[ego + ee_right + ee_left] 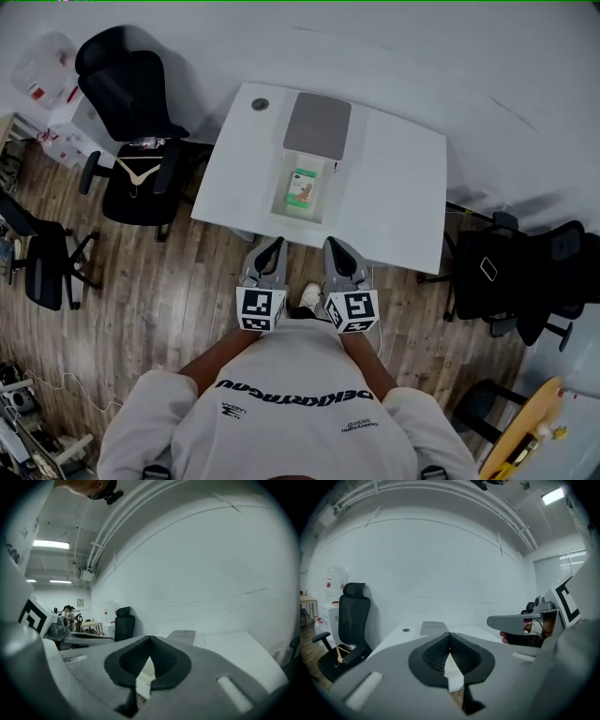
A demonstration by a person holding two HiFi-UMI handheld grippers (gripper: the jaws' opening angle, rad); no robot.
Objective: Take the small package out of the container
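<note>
Head view, centre frame: a small green-and-white package (303, 187) lies inside a clear rectangular plastic container (279, 204) on the white square table (394, 197). The left gripper (275, 246) and right gripper (333, 246) hover just below the table's near edge.

Left gripper view: the jaws are pressed together with nothing between them.

Right gripper view: these jaws are closed and empty too.

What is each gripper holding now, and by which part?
Nothing. Left gripper and right gripper are both shut and empty; the small package lies untouched in the container.

White table (398, 192) with open container (329, 178), grey lid (317, 124), perhaps a cap (260, 104).
</note>
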